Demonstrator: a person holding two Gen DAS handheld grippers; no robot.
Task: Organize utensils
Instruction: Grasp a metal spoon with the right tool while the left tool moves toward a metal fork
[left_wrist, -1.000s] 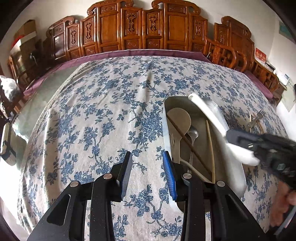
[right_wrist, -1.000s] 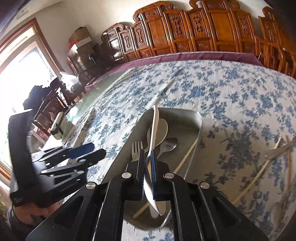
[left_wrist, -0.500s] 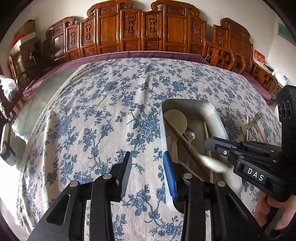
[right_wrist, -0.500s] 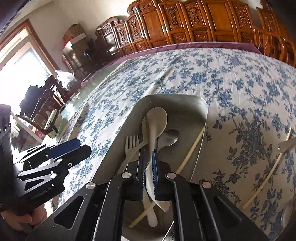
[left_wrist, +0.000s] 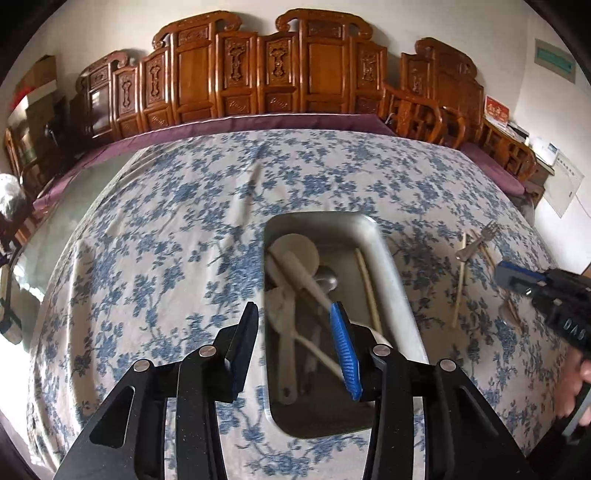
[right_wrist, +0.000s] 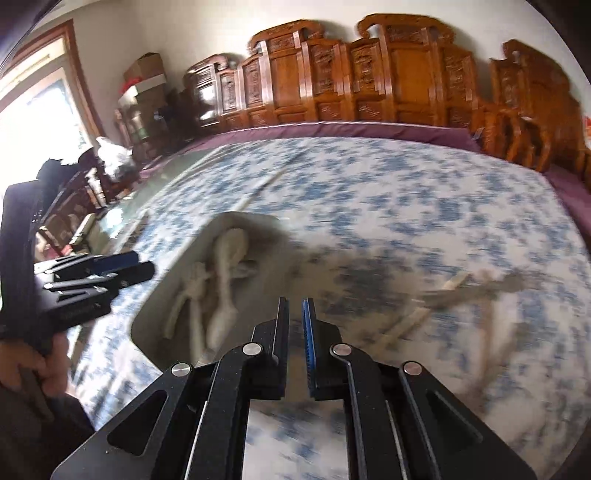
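I faced carved brown wooden chairs (left_wrist: 284, 70) | pale wall (left_wrist: 110, 33) behind | bright window (right_wrist: 40, 110) at my left

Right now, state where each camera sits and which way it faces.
Left wrist: on the left gripper, jaws apart, looking down over the tray; the right gripper and a hand show at right.
Right wrist: on the right gripper, nearly shut and empty, blurred view across the tablecloth; the left gripper shows at left.
Shared: tray, tablecloth, carved wooden chairs.

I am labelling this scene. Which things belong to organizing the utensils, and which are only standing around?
For the job: metal tray, white spoon in it, fork and chopsticks on the tablecloth.
Only around: tablecloth, carved wooden chairs, cardboard boxes.
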